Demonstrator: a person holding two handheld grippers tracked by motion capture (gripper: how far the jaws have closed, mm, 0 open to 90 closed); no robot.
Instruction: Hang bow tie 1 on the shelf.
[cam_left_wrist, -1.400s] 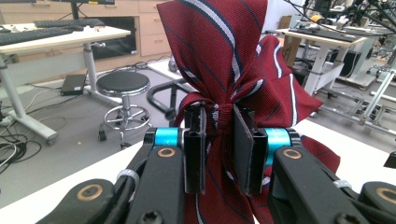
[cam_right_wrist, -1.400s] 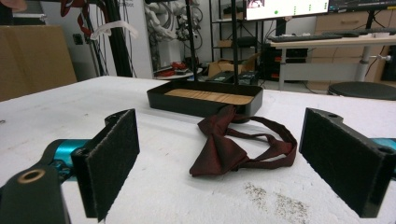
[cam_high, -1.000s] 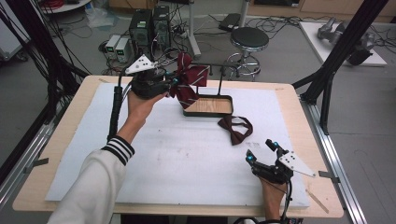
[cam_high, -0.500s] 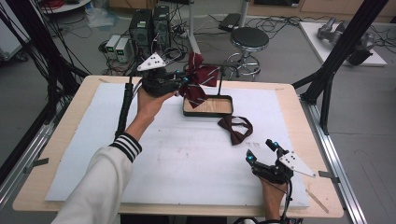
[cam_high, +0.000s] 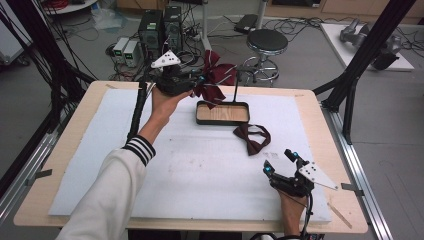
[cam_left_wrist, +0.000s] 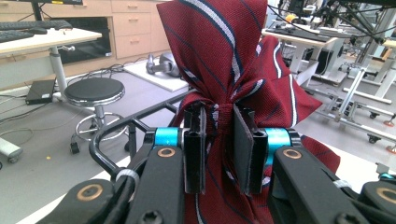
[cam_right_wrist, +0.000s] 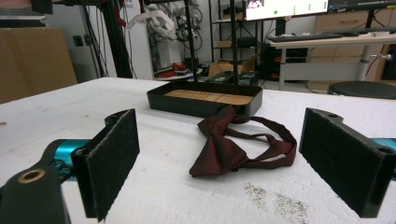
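Striped bow tie (cam_left_wrist: 224, 70) in left hand-held gripper (cam_left_wrist: 218, 144)

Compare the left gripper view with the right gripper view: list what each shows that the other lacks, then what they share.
Left gripper view alone: the left gripper shut on a striped red bow tie, pinched at its knot, with a bent black rack bar beside it.
Right gripper view alone: the right gripper open, low over the white table cover, facing a plain dark red bow tie lying in front of a black tray.
Both: a round black stool and desks behind.
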